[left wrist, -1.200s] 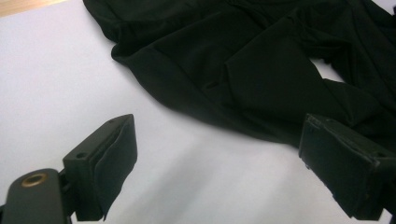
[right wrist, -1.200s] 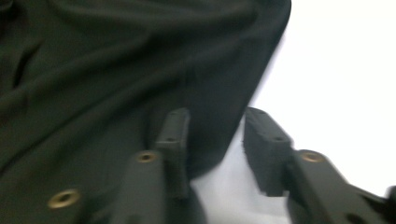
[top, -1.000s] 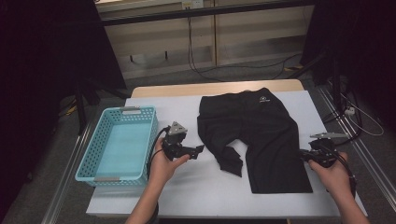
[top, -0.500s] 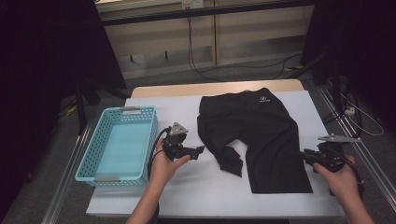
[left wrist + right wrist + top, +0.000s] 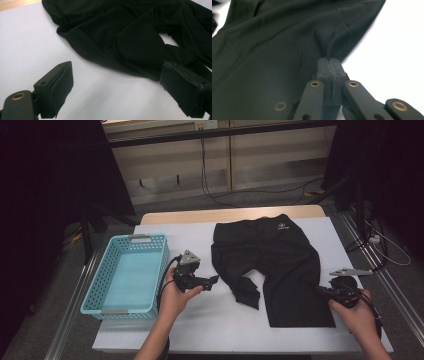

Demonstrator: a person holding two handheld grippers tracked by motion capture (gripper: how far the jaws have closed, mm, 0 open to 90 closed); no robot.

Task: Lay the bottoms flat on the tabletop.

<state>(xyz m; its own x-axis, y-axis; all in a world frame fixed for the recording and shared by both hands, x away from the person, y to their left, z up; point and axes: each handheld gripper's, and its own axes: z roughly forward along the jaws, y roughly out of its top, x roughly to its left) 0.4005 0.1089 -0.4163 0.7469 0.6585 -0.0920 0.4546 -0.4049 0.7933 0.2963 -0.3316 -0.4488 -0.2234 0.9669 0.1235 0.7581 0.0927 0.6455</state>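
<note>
A pair of black shorts (image 5: 280, 265) lies flat on the white table (image 5: 200, 320), waistband at the far side, its left leg crumpled at the hem. My left gripper (image 5: 214, 281) hovers just left of that crumpled leg, jaws wide apart and empty; in the left gripper view the black shorts (image 5: 125, 37) lie beyond the left gripper (image 5: 125, 92). My right gripper (image 5: 322, 292) sits at the right leg's outer edge near the hem. In the right gripper view the right gripper (image 5: 329, 67) is shut, pinching a fold of the black shorts (image 5: 274, 50).
A light blue plastic basket (image 5: 127, 275), with nothing in it, stands on the table's left side beside my left hand. Bare white table lies in front of the shorts. Metal rails run along both table sides, and cables trail on the floor behind.
My right gripper has slid a little toward the near right with the shorts' edge pinched. The left gripper has stayed where it was.
</note>
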